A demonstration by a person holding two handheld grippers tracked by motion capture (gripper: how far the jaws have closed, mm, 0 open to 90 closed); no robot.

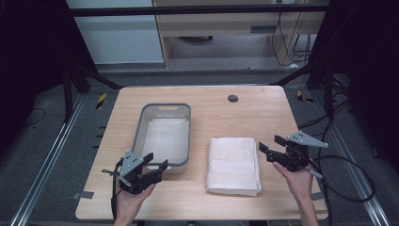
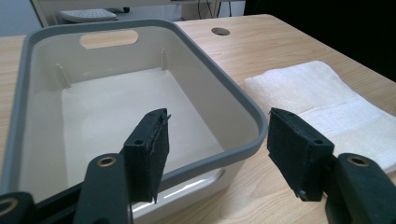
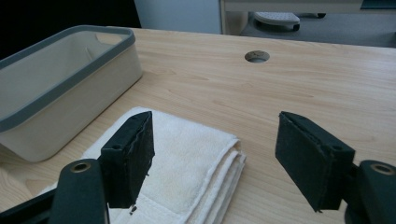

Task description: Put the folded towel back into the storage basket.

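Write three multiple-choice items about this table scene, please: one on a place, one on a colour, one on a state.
1. Where does the folded towel lie?
A. inside the bin
B. on the table, right of the bin
C. on the floor

2. What colour is the rim of the bin?
A. grey
B. red
C. yellow

3. In what state is the right gripper?
A. shut on the towel
B. shut on the bin's rim
C. open, holding nothing

Answers:
1 B: the high view shows the towel flat on the wooden table beside the bin.
2 A: a grey band runs around the pale bin.
3 C: the right gripper view shows its jaws apart above the towel's edge, with nothing between them.
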